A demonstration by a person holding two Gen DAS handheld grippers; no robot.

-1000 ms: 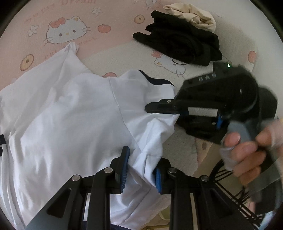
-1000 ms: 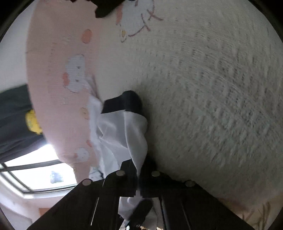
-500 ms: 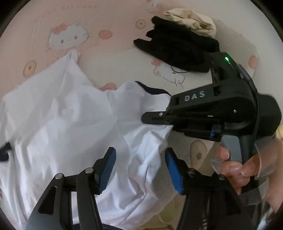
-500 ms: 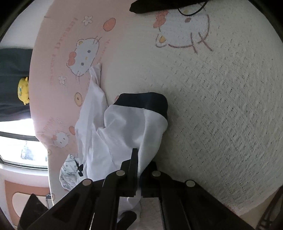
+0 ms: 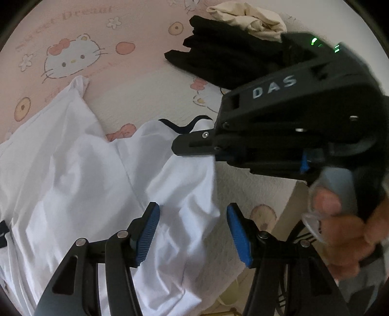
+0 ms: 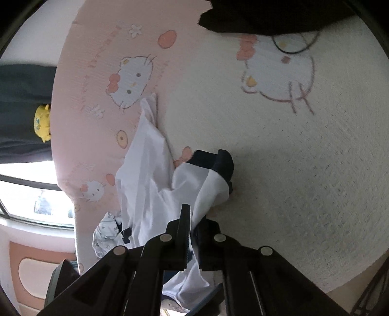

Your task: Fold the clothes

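On one printed bedspread [image 5: 145,29], one white shirt [image 5: 73,170], right gripper [image 6: 192,226] jaws pinching it, left gripper [image 5: 193,231] jaws spread.

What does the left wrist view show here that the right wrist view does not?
Only the left wrist view: the open left gripper over the cloth, pads not pressing it; a cream garment behind the black pile; the right gripper's body marked DAS and the hand holding it.

Only the right wrist view: the right gripper shut on the white garment, a window at the left edge, and a yellow toy.

Both: the white garment with dark trim, the cartoon-cat bedspread and the black clothes pile.
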